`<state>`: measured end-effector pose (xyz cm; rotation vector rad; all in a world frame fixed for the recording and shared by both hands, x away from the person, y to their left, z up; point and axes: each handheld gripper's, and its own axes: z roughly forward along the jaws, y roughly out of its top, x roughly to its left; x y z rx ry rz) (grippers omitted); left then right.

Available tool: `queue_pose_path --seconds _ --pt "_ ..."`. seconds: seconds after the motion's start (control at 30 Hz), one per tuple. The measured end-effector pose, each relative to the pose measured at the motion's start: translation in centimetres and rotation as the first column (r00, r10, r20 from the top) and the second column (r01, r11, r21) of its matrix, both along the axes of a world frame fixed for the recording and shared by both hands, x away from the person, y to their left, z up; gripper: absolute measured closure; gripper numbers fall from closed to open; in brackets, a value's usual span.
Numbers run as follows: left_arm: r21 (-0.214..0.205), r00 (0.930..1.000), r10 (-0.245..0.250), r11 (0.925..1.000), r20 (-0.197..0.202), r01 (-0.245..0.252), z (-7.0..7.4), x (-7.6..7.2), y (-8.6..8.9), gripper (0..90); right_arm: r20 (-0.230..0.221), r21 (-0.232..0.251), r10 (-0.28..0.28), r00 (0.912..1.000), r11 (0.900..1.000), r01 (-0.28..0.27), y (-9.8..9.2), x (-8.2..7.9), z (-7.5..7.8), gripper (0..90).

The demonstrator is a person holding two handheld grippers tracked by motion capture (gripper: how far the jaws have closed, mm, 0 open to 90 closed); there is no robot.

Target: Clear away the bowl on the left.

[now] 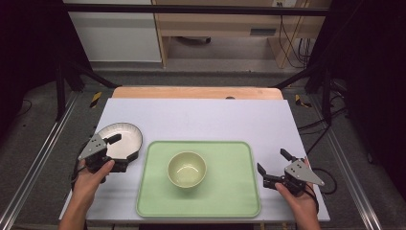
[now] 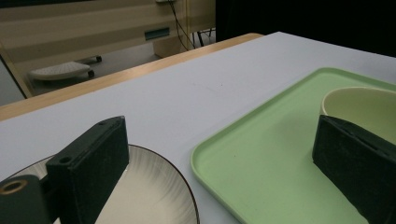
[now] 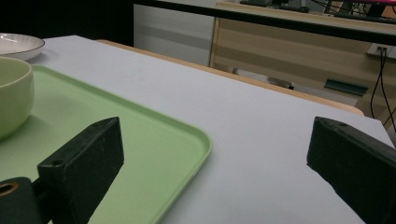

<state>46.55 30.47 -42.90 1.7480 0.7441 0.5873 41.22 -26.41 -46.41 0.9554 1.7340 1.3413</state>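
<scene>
A: Where is the plate (image 1: 122, 139) sitting right now?

B: It is lying on the white desk (image 1: 201, 117) at the near left, just beside the left edge of the green tray (image 1: 234, 191) and not on it. The left claw (image 1: 122, 148) is hanging over its near rim with its jaws spread wide, one above the plate and one toward the tray, gripping nothing.

A: So the work is only beginning?

B: That is how I am reading it. Nothing is being lifted, and the plate is looking untouched; grasping and moving it is all left to do.

A: And the other hand?

B: The right claw (image 1: 272, 166) is waiting at the near right, just off the tray's right edge, also wide open and empty.

A: Anything sitting in the way?

B: A pale green bowl (image 1: 186, 168) is standing upright in the middle of the tray. If the plate is heading there, the bowl is taking the centre, leaving bare tray around it.
</scene>
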Motion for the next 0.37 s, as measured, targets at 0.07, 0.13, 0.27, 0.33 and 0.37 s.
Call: queue_pose_path --seconds 0.07,0.13,0.27,0.33,0.37 --pt "-0.005 0.9999 -0.006 1.0000 0.014 0.006 0.01 -0.16 0.21 3.8 0.001 -0.001 0.000 1.0000 1.0000 0.000 0.02 0.01 0.00 4.2" --pt "-0.006 0.9996 -0.008 0.9999 0.027 0.008 0.04 -0.24 0.35 3.8 -0.002 0.000 0.001 1.0000 1.0000 -0.001 0.04 -0.01 0.00 4.2" --pt "-0.025 0.9989 -0.016 0.9995 0.044 0.017 0.09 -0.40 0.52 3.8 -0.002 0.001 0.000 1.0000 1.0000 0.000 0.06 -0.03 0.01 4.2" --pt "-0.024 0.9989 -0.017 0.9995 0.043 0.018 0.13 -0.41 0.57 3.8 -0.002 0.002 -0.001 1.0000 1.0000 0.001 0.04 -0.04 0.03 4.2" --pt "-0.024 0.9989 -0.016 0.9996 0.043 0.017 0.18 -0.41 0.59 3.8 0.000 0.003 -0.001 1.0000 1.0000 0.001 0.03 -0.02 0.02 4.2"
